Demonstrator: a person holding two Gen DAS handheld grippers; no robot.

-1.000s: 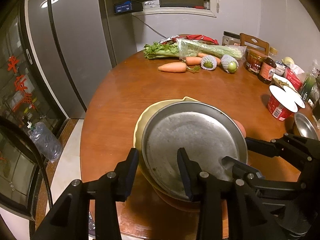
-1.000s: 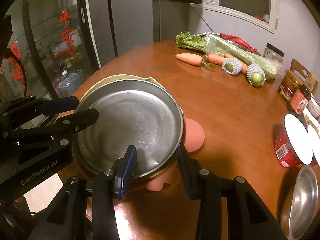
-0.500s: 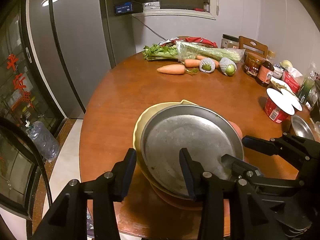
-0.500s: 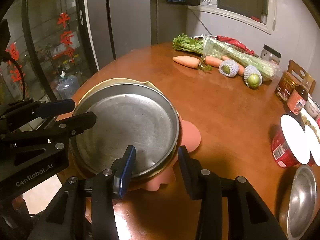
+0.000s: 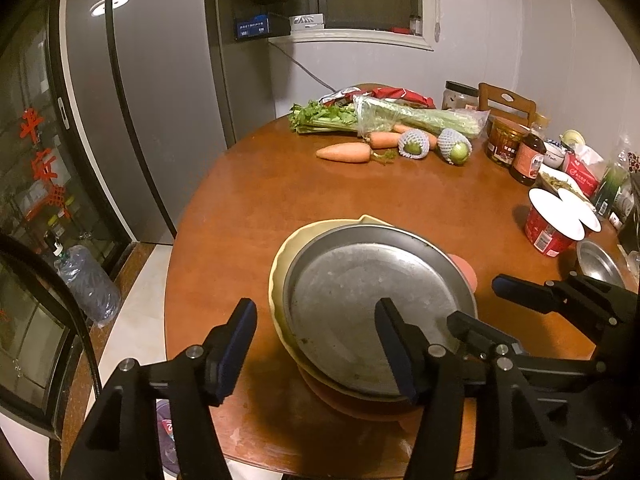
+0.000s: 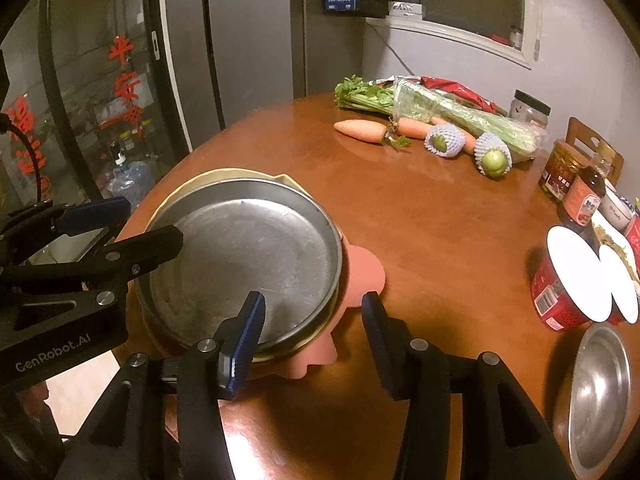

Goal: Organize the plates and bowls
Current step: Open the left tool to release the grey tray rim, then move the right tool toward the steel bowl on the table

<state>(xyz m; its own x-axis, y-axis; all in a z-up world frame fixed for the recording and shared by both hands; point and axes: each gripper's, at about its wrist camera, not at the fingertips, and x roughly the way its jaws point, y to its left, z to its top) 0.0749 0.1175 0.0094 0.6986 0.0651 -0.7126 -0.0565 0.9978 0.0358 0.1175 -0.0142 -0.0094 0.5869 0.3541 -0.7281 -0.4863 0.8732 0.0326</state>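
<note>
Jaws of both my grippers stood apart, empty, flanking the steel plate (image 5: 372, 312) nested atop the yellow dish (image 5: 280, 264) on the counter (image 5: 260, 200), apparently to square the stack.

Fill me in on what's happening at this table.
A person with a gripper in each hand is stacking dishes. A metal plate sits on a yellow dish over a pink plate. The left gripper and right gripper are both open, straddling the stack's rim, gripping nothing. A steel bowl waits to the right.

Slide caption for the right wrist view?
Right gripper open at the edge of a steel plate stacked on yellow and pink dishes.
</note>
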